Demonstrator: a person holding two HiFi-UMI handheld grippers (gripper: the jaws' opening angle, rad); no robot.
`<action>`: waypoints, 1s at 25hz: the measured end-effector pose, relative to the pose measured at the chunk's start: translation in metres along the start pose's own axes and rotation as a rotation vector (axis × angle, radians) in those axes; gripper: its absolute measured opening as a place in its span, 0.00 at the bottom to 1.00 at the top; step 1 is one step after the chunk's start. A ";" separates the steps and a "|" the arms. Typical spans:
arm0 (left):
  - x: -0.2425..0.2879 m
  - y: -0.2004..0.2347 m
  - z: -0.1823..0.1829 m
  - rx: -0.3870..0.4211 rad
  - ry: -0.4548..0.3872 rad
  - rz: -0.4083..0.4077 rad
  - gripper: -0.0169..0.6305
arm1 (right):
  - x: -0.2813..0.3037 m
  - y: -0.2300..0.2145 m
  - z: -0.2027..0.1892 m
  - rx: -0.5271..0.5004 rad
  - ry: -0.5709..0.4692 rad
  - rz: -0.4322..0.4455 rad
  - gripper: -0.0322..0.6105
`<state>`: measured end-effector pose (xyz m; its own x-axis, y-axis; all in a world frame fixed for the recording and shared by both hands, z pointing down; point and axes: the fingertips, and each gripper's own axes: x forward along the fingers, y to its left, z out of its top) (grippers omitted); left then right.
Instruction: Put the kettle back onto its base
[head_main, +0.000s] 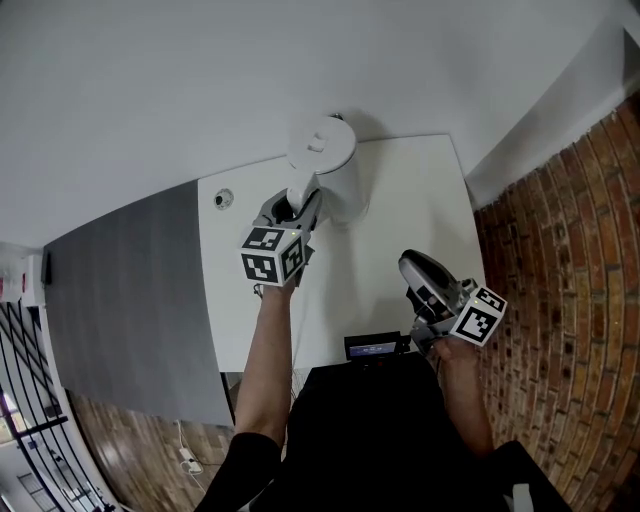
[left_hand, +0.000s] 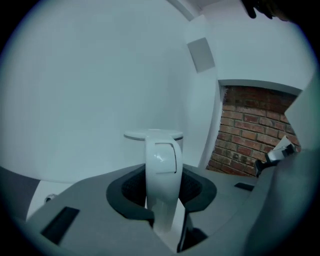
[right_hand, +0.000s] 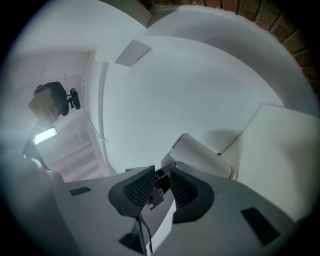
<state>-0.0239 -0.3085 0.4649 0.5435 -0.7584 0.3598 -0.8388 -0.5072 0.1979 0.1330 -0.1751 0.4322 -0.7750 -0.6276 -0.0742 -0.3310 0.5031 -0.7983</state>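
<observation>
A white kettle (head_main: 335, 165) with a round lid stands at the back of the white table (head_main: 400, 210), close to the wall. I cannot make out its base apart from its body. My left gripper (head_main: 300, 207) reaches it from the front and is shut on the kettle's handle (left_hand: 161, 170), which stands upright between the dark pads (left_hand: 131, 189). My right gripper (head_main: 410, 268) hangs over the table's front right part, away from the kettle, its jaws a little apart with nothing between them. In the right gripper view the kettle (right_hand: 200, 155) shows beyond that gripper (right_hand: 161, 187).
A small round fitting (head_main: 223, 199) sits in the table's back left corner. A black device (head_main: 375, 347) lies at the table's front edge. A grey panel (head_main: 130, 310) runs along the table's left side, and a brick wall (head_main: 570, 260) closes the right.
</observation>
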 end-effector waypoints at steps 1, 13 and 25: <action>-0.002 -0.004 -0.003 -0.009 0.006 0.009 0.24 | 0.001 0.000 0.000 0.000 0.001 0.003 0.20; 0.004 -0.047 -0.013 0.417 0.061 -0.140 0.24 | 0.007 0.002 -0.002 0.003 0.014 0.014 0.20; -0.004 0.005 -0.004 0.043 -0.028 0.105 0.23 | 0.006 0.002 0.000 -0.001 0.007 0.013 0.20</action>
<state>-0.0306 -0.3064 0.4677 0.4538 -0.8191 0.3509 -0.8894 -0.4409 0.1211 0.1276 -0.1777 0.4298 -0.7827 -0.6172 -0.0803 -0.3215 0.5115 -0.7969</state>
